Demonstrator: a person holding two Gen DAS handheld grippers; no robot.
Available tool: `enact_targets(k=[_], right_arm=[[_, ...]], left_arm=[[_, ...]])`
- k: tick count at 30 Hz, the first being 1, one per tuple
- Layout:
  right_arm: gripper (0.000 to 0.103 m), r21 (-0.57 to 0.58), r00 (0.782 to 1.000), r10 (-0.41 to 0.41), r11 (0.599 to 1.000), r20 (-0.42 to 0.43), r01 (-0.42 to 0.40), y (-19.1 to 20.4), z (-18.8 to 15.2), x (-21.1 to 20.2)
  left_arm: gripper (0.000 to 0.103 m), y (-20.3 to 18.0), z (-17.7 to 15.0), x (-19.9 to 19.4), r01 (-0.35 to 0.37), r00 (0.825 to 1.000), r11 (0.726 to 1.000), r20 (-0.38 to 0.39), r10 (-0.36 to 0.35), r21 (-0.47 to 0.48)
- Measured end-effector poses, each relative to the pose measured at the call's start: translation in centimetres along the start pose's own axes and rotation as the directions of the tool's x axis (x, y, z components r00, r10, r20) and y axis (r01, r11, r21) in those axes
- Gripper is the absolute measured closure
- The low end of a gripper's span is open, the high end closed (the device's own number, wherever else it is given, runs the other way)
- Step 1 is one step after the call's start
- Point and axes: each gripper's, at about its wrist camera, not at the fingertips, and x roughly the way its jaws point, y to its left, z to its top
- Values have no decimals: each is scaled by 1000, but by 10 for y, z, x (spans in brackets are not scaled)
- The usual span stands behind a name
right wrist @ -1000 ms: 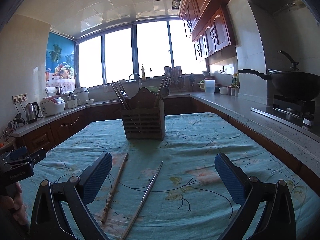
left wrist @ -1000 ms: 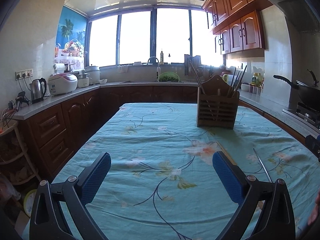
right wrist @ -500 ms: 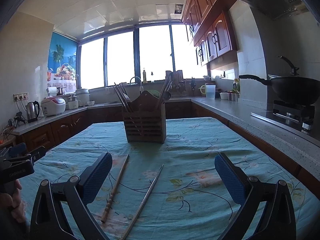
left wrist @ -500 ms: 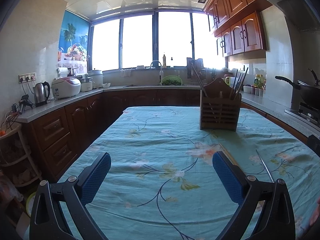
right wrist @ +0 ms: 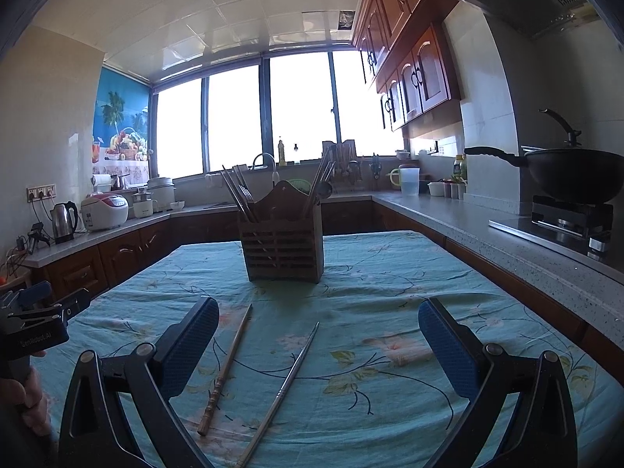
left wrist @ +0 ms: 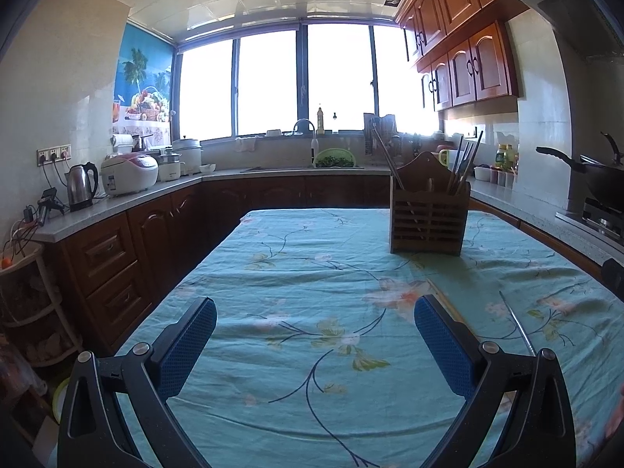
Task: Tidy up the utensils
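Note:
A wooden utensil holder [right wrist: 282, 240] with several chopsticks and a ladle stands mid-table; it also shows in the left wrist view [left wrist: 428, 214]. A wooden chopstick [right wrist: 228, 366] and a metal chopstick [right wrist: 286, 384] lie on the floral tablecloth [right wrist: 390, 296] before my open, empty right gripper [right wrist: 318, 343]. In the left wrist view the metal chopstick [left wrist: 516, 321] lies right of my open, empty left gripper [left wrist: 314, 337], and the wooden chopstick [left wrist: 446, 300] is partly hidden behind the right finger.
Counters wrap the room: a kettle [left wrist: 81, 186] and rice cooker [left wrist: 128, 173] on the left, a sink with a faucet [left wrist: 308, 132] at the back, a wok [right wrist: 569, 173] on a stove at right. The left gripper body [right wrist: 33, 321] shows at the right view's left edge.
Both cameras have tilted slightly, so the holder and the table sit a little lower in view. The chopsticks have not moved. Both grippers stay open.

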Motion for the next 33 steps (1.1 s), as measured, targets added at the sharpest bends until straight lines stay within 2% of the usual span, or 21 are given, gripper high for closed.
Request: enact_targets(k=[33], right_arm=[[0, 9, 1000, 11, 1000, 6, -11, 5, 0, -1]], left_arm=[[1, -10, -1, -3, -2, 1000, 1000, -5, 2, -6]])
